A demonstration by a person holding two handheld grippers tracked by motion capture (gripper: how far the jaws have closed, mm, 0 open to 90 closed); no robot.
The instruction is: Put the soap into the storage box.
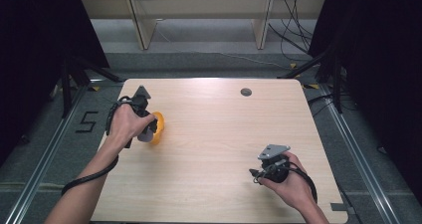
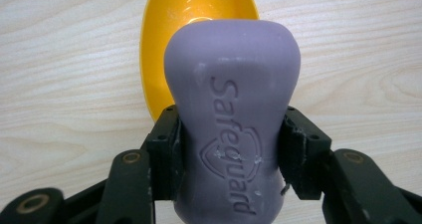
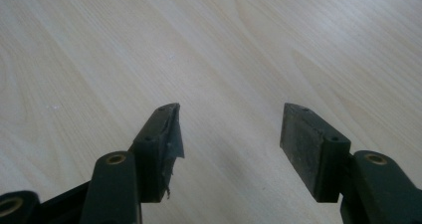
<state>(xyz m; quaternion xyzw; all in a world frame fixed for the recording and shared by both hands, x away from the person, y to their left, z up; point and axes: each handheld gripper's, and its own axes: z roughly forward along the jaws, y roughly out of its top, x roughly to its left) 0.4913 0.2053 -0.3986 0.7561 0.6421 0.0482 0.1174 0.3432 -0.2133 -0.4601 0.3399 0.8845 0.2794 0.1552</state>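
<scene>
A purple soap bar [image 2: 234, 109] embossed "Safeguard" stands between the jaws of my left gripper [image 2: 231, 154], whose pads press on its narrow waist from both sides. Just beyond the bar lies a yellow-orange oval dish [image 2: 164, 40] on the wood. In the high view the left gripper [image 1: 148, 130] is at the table's left side, with the soap [image 1: 144, 136] beside the dish [image 1: 159, 127]. My right gripper [image 3: 231, 129] stands open over bare wood with nothing between its jaws. It sits near the front right of the table [image 1: 255, 174].
The light wooden table [image 1: 224, 124] has a round grey grommet [image 1: 246, 91] near its far edge. Black curtains flank both sides. Cables [image 1: 293, 35] and shelf legs stand on the floor beyond the table.
</scene>
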